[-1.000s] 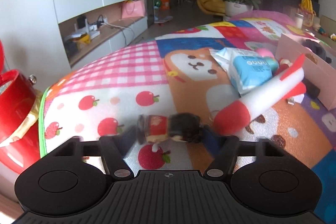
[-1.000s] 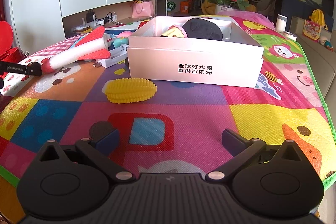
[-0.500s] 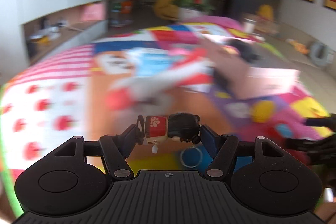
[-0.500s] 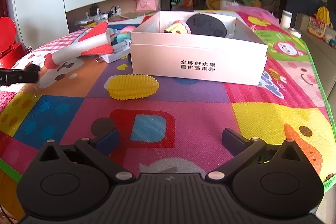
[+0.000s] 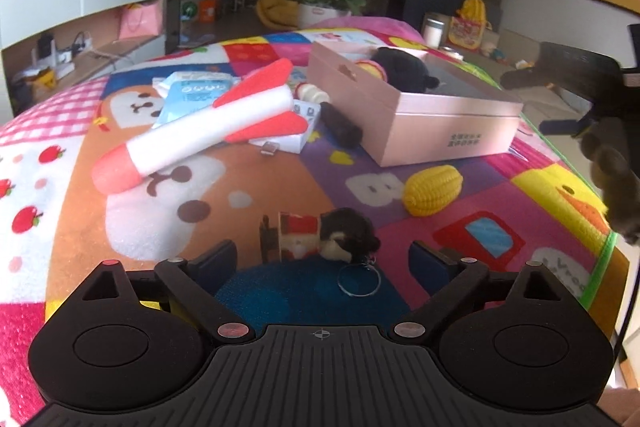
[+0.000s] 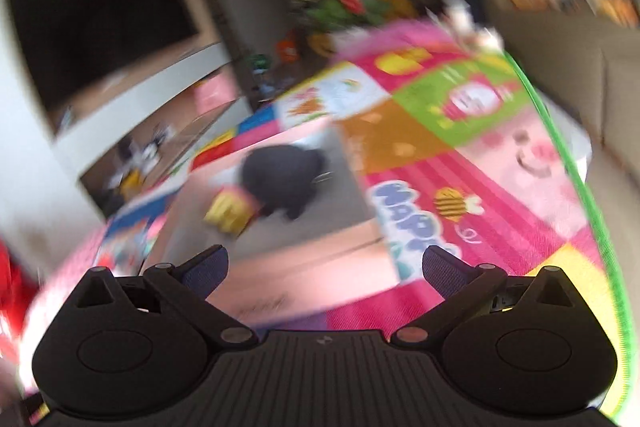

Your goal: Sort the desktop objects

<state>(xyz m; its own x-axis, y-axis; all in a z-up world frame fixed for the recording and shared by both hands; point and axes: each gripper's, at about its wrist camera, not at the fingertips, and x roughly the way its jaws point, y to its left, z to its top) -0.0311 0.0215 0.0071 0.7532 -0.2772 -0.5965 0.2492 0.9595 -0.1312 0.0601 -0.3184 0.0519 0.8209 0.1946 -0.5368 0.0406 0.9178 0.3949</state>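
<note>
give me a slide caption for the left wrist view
Open left tool over a doll keychain lying on the play mat, toy rocket and pink box beyond.

I see the doll keychain [image 5: 320,237] lying on the mat [image 5: 168,187] between my left gripper's [image 5: 322,265] fingers; corn toy [image 5: 433,190] right beyond it, box [image 5: 448,125] behind, rocket [image 5: 208,125] left.
</note>
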